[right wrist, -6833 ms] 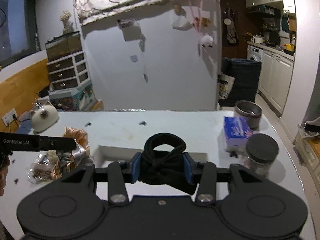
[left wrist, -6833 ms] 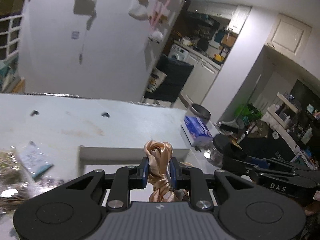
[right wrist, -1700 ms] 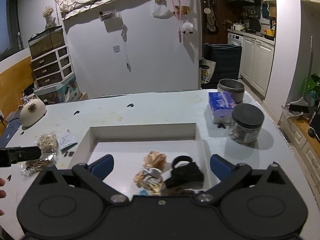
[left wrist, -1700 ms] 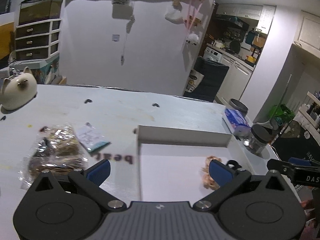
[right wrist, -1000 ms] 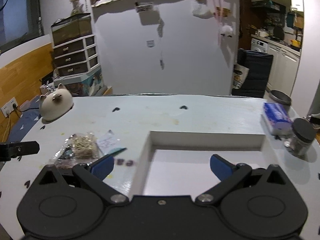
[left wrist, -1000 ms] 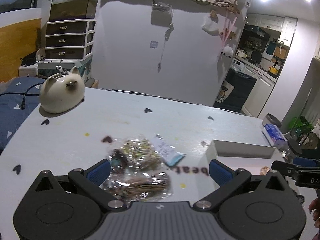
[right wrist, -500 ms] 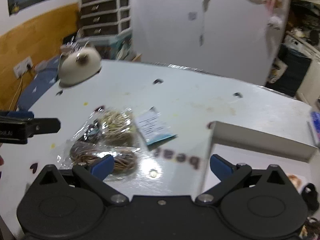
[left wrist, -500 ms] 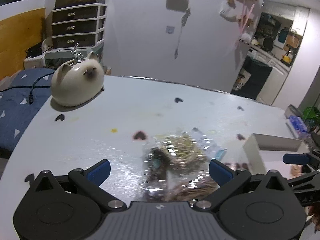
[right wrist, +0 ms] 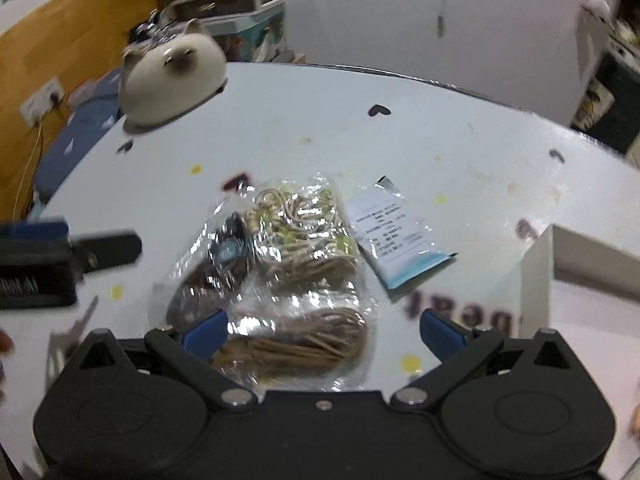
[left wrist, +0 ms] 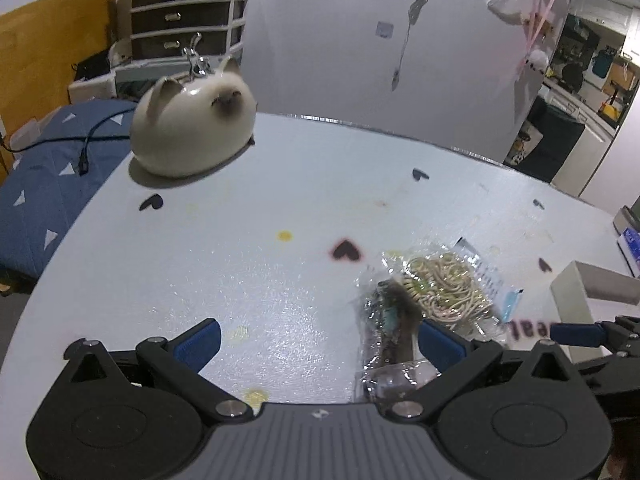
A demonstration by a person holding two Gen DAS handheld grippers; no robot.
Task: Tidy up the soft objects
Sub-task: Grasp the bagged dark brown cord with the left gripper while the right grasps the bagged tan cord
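The clear plastic bag of hair ties (right wrist: pixel 276 272) lies flat on my white table (left wrist: pixel 280 200), a coil of brown bands in its near end, pale beige ones further in; my right tongs (right wrist: pixel 322 330) hang over that near end, spread wide and holding nothing, the bag's edge between their blue pads (right wrist: pixel 204 332); my left tongs (left wrist: pixel 318 340) sit to the left of it, likewise spread and empty, with the bag just inside the right finger; a white and teal printed card (right wrist: pixel 394 236) rests against the bag's far right side; beyond that stands the white wall of the shallow box (right wrist: pixel 560 256), with dark lettering on the tabletop before it; small black hearts and yellow spots dot the glossy surface; a cream cat-shaped ornament (left wrist: pixel 192 128) sits at the far left corner, well apart; behind it a blue patterned cloth (left wrist: pixel 36 188) with a cable, a dark chest of drawers (left wrist: pixel 188 16), a wooden panel, and a white wall (left wrist: pixel 320 40); the kitchen shows dimly at far right.
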